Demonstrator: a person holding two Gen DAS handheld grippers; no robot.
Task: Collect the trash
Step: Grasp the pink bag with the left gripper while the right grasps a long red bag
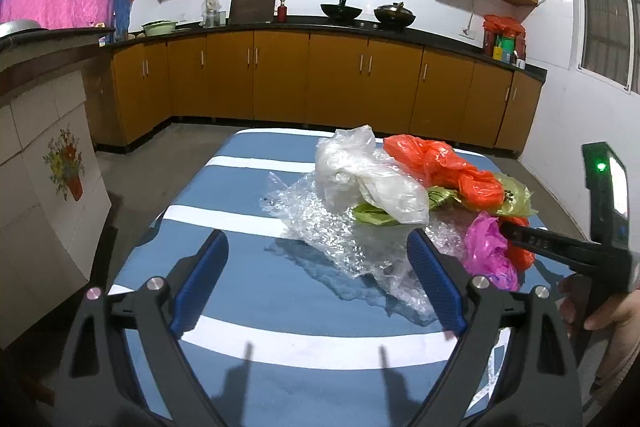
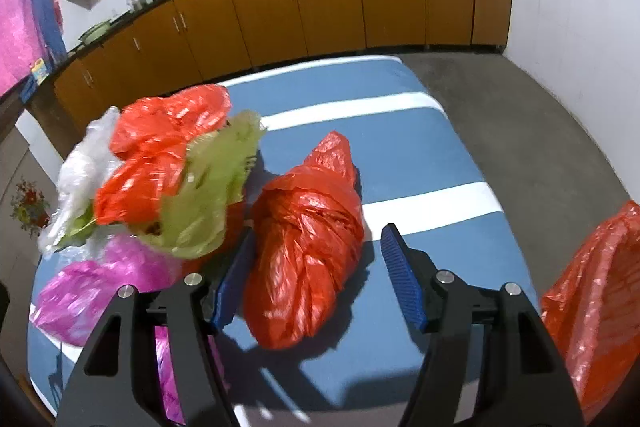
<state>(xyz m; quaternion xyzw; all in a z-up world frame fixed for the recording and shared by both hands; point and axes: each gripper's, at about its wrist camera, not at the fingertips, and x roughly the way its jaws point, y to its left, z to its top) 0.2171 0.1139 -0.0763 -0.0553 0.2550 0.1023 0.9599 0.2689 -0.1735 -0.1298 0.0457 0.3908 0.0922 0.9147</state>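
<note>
Your left gripper (image 1: 318,277) fingers apart over bubble wrap (image 1: 328,227), your right gripper (image 2: 318,277) fingers apart (touching nothing) around the red bag (image 2: 306,247), mid-bench (image 2: 400,167).

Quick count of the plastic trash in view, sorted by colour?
Red-orange: 3 (pile bag, middle bag, right-edge bag)
Green: 1 (green bag)
Pink: 1 (pink bag)
Clear: 2 (clear bag, bubble wrap)
Total: 7
</note>
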